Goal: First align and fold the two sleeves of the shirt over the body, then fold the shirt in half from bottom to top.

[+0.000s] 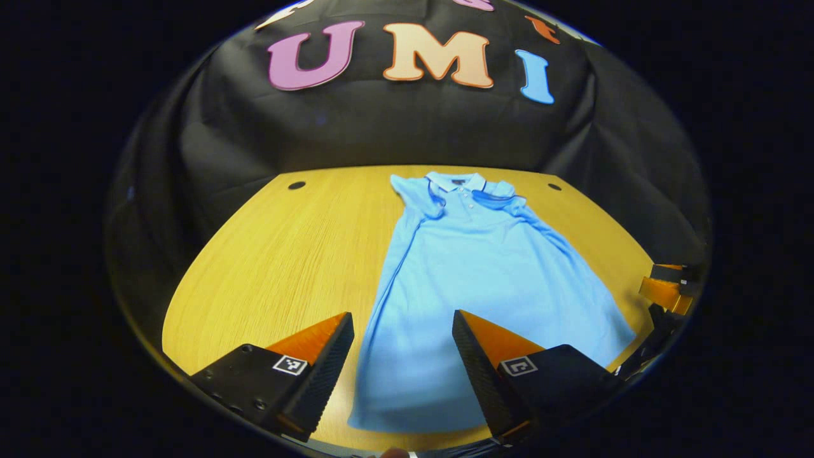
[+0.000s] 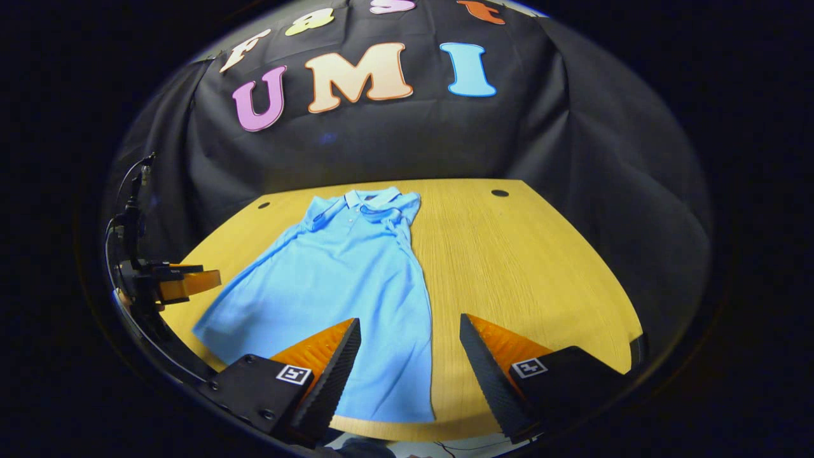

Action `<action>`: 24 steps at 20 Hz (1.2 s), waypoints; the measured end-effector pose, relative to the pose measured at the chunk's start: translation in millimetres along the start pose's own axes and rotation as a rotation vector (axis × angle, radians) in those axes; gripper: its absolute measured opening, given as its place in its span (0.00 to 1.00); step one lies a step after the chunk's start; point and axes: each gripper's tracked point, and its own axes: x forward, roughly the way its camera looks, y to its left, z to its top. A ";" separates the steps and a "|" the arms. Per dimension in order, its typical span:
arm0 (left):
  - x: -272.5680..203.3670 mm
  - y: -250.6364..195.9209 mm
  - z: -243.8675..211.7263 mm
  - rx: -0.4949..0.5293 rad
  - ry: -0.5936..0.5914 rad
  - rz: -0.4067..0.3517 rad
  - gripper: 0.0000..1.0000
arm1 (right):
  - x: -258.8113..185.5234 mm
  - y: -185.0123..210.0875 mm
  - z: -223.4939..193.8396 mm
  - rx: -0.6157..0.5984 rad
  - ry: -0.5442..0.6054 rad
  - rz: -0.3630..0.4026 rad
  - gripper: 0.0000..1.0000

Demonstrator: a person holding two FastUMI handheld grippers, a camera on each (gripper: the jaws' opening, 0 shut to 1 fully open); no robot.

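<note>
Blue shirt [image 1: 470, 286] lies flat on the wooden table [image 1: 286, 254], sleeves folded in.

We see a wooden surface [image 1: 286, 254] with a pale, yellowish grain running from near to far. Its far edge meets a black cloth wall [image 1: 394, 127] that hangs in soft folds and wraps round both sides. Two small dark round holes sit near the far corners of the surface, one at the left [image 1: 296, 186] and one at the right [image 1: 554, 187]. Light falls brightest on the middle of the wood, and the cloth stays dim. In the right gripper view the same surface [image 2: 540, 267] and wall [image 2: 394, 140] appear.
</note>
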 end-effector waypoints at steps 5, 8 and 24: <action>-11.8 8.9 -47.0 0.002 0.067 0.025 0.94 | 0.2 -6.1 -47.9 -0.066 0.080 -0.047 0.98; -9.3 6.8 -67.2 0.022 0.099 0.033 0.94 | 2.5 -4.6 -65.2 -0.101 0.111 -0.051 0.94; -8.9 -28.5 -71.4 -0.064 0.032 -0.051 0.00 | 3.5 43.1 -91.4 -0.063 0.245 0.059 0.03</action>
